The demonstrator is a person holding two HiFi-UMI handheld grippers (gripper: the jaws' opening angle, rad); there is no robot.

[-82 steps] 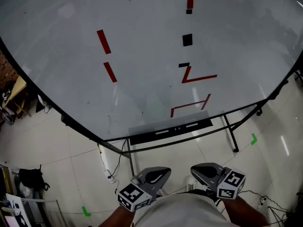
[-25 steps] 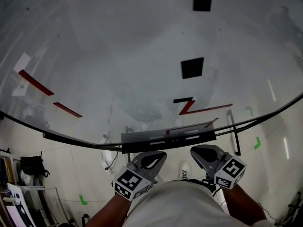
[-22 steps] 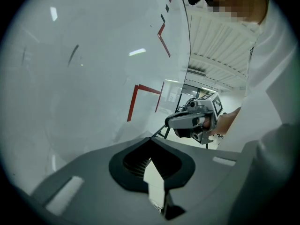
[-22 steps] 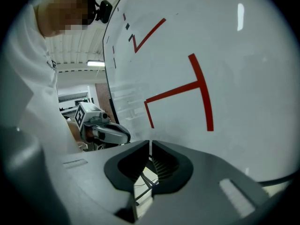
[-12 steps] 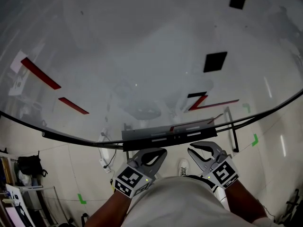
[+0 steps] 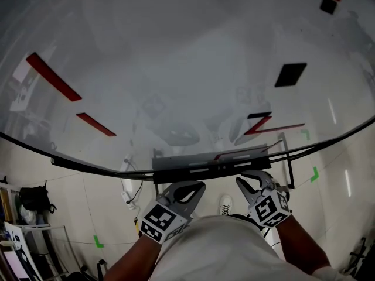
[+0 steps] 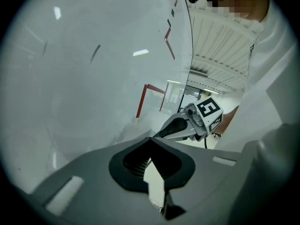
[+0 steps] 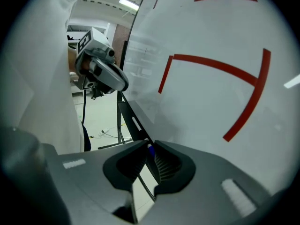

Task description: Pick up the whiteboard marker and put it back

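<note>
The left gripper [image 7: 151, 138] still hung low by the hip, its jaws tip to tip on nothing. The right gripper [image 8: 150, 144] had moved forward from waist level in the last half second, and its tips were now at the tray [image 6: 176, 170]. Its jaws were down to a slit that seemed to nip the blue end of the marker [image 8: 151, 151], which still lay along the tray. I judged the pick-up begun and the lift not yet made.

There were two grippers and one tray. The tray carried two pale sticks, too small to tell apart. On the board [image 6: 176, 51] beyond were two red bars [image 6: 53, 76] at left, a red angle at right and three black patches [image 6: 291, 75].
</note>
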